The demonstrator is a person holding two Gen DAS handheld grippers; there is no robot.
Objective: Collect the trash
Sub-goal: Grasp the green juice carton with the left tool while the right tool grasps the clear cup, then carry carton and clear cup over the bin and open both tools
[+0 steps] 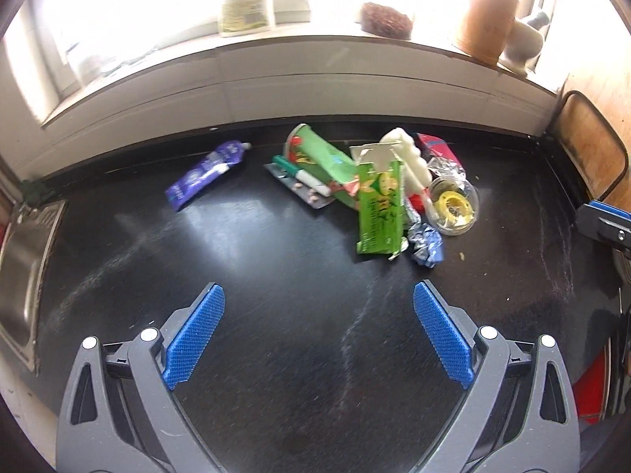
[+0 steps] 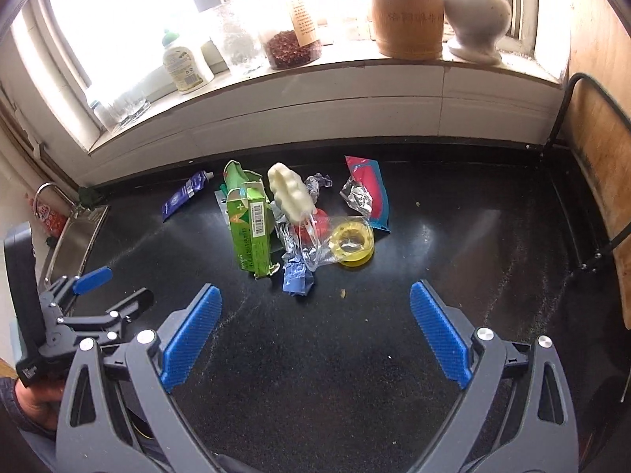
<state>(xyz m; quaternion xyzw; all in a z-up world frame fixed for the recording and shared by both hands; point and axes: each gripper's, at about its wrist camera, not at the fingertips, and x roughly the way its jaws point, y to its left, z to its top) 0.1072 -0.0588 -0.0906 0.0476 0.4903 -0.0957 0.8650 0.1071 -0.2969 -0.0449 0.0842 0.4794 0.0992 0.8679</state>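
A heap of trash lies on the black counter (image 1: 276,276): a green carton (image 1: 380,209) (image 2: 250,236), a green pouch (image 1: 315,157), a blister pack with a marker (image 1: 301,185), a white foam piece (image 1: 410,157) (image 2: 288,193), a clear cup with a yellow ring (image 1: 453,205) (image 2: 351,242), crumpled foil (image 1: 426,246) (image 2: 295,282) and a red and blue wrapper (image 2: 370,193). A purple tube (image 1: 205,175) (image 2: 187,193) lies apart to the left. My left gripper (image 1: 318,299) is open and empty, short of the heap. My right gripper (image 2: 315,299) is open and empty too.
A steel sink (image 1: 23,272) (image 2: 75,236) sits at the left end of the counter. The windowsill holds jars, a bottle (image 2: 185,63), a wooden canister (image 2: 408,8) and a white mortar (image 2: 477,23). A cutting board (image 2: 595,181) leans at the right. A person's hand (image 2: 35,406) holds the left gripper's handle.
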